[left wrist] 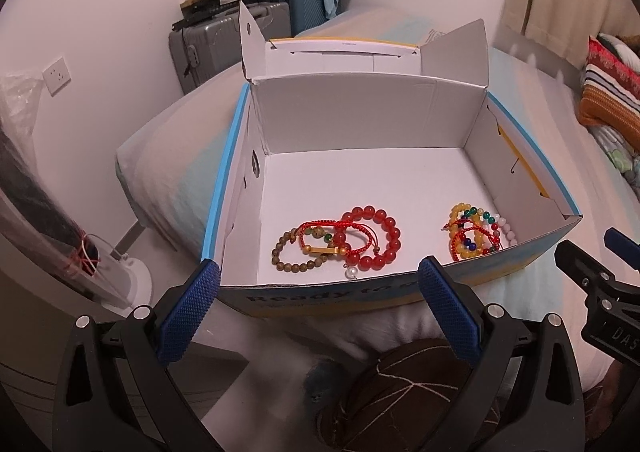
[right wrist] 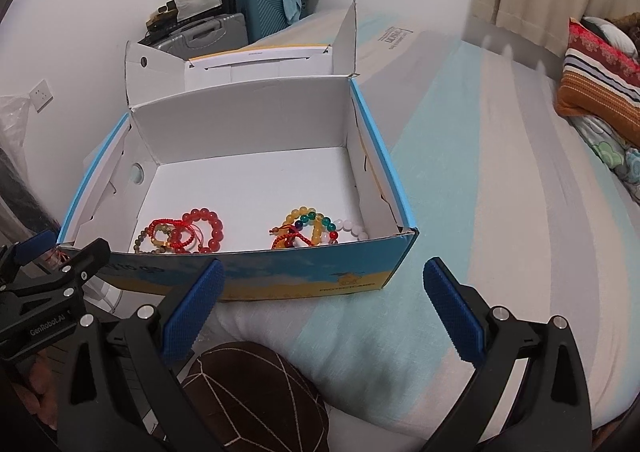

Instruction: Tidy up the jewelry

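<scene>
An open cardboard box (left wrist: 344, 119) (right wrist: 248, 119) with white inside and blue-yellow outside sits on the bed. Inside, a left pile holds a big red bead bracelet (left wrist: 380, 236) (right wrist: 208, 228), an olive bead bracelet (left wrist: 290, 256) and red cord bracelets. A right pile (left wrist: 476, 232) (right wrist: 312, 230) holds yellow, multicolour and white bead bracelets with red cord. My left gripper (left wrist: 318, 276) is open and empty just before the box's near wall. My right gripper (right wrist: 324, 276) is open and empty, in front of the box's right half.
The box stands on a striped bedsheet (right wrist: 460, 171). A brown patterned cushion (right wrist: 252, 392) lies just below the grippers. Suitcases (left wrist: 228, 43) stand against the wall behind. Striped pillows (right wrist: 600, 79) lie at the right. A fan base (left wrist: 128, 276) stands on the floor at left.
</scene>
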The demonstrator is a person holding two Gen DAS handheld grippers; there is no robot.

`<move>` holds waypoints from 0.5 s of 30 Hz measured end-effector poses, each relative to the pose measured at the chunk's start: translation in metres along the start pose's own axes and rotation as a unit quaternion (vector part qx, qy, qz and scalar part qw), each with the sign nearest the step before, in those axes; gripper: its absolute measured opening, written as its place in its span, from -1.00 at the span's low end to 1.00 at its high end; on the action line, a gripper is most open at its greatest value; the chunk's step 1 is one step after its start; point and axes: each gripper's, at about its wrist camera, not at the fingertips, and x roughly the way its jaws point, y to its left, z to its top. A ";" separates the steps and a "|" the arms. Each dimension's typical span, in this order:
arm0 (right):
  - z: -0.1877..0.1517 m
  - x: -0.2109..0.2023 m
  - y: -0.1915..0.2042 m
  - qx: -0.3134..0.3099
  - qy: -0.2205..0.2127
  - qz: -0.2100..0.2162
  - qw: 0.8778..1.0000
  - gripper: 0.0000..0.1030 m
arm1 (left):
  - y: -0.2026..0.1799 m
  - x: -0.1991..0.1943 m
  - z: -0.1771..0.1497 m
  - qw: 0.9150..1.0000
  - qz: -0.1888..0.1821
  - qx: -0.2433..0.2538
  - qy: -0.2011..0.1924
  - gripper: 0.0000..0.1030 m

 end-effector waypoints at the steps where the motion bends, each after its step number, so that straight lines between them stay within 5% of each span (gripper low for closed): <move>1: 0.000 0.000 0.000 -0.001 0.000 0.001 1.000 0.85 | 0.000 0.000 0.001 1.000 0.000 0.000 -0.001 0.89; 15: 0.001 -0.002 0.001 -0.001 -0.002 0.000 1.000 0.85 | -0.003 -0.003 0.003 1.000 0.000 0.004 -0.002 0.89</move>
